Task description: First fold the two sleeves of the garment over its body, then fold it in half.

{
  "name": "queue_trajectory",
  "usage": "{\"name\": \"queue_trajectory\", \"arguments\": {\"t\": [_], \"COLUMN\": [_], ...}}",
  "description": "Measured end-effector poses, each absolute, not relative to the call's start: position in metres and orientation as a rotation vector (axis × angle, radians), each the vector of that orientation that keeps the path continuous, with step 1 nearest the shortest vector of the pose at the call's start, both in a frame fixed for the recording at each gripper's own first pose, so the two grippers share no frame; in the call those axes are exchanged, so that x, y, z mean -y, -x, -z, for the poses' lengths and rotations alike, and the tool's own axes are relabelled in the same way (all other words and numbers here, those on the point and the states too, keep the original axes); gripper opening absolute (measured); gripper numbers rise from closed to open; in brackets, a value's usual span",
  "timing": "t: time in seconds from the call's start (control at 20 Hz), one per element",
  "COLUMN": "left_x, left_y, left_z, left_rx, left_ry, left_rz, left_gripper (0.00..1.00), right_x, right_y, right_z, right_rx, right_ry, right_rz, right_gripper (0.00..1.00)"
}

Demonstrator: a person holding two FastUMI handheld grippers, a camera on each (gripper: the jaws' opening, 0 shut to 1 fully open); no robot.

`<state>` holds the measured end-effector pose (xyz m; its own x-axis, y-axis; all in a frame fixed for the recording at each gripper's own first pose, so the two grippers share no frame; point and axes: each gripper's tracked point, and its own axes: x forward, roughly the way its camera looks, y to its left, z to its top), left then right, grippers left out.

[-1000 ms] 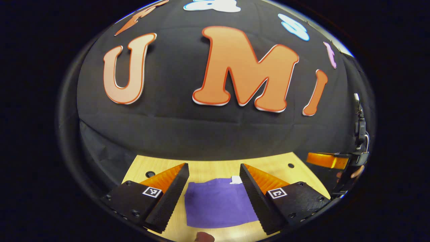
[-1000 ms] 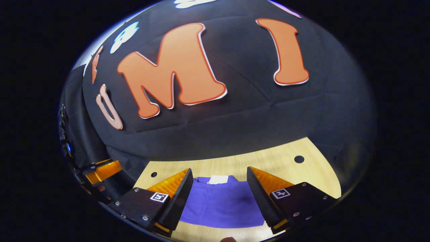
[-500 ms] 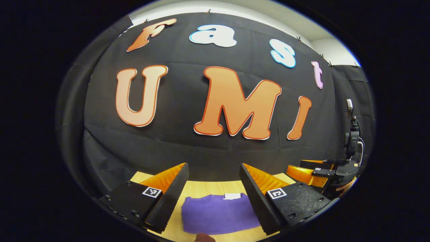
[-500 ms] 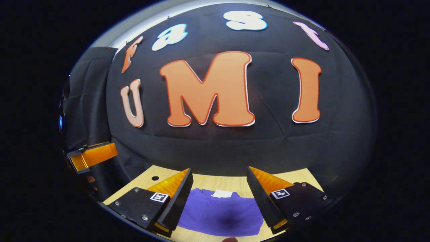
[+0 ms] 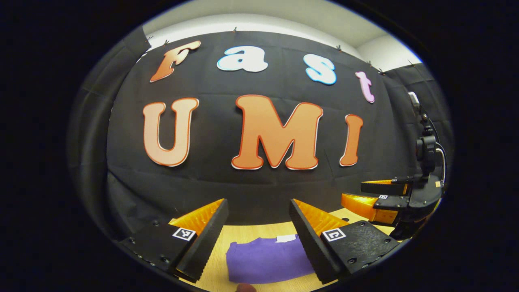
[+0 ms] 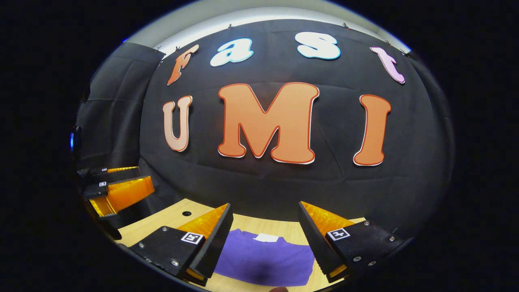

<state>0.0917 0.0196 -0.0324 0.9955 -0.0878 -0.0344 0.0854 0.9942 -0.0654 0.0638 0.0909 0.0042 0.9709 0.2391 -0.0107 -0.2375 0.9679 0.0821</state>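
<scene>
The garment point(image 5: 265, 259) is a soft purple knit, folded into a compact, roughly rectangular packet with a small white tag point(image 5: 286, 238) at its far edge. It lies flat on the pale wood-grain bench point(image 5: 251, 232), near the front edge. In the right gripper view the same garment point(image 6: 265, 259) shows a darker shadowed patch near its near edge.

The left hand-held gripper point(image 5: 258, 239) hangs above it, its ribbed wedge-shaped fingers spread wide with nothing between them. The right hand-held gripper point(image 6: 265, 243) likewise stands open and empty over the cloth. A small round hole point(image 6: 186, 213) marks the bench top.
</scene>
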Motion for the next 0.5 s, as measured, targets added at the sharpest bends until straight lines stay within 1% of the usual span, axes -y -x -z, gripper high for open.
{"name": "queue_trajectory", "arguments": {"t": [0.25,0.5], "left_x": [-0.013,-0.034], "left_y": [-0.076,-0.067], "left_z": [0.041,0.03], "left_rx": [-0.035,0.028], "left_ry": [-0.008,-0.063], "left_rz": [0.098,0.103], "left_gripper": [0.96,0.96], "right_x": [-0.095,-0.105], "right_y": [-0.047,-0.036], "right_z": [-0.011,-0.014], "right_rx": [0.032,0.048], "right_ry": [-0.075,-0.072], "right_rz": [-0.217,-0.155], "right_gripper": [0.95,0.95]}}
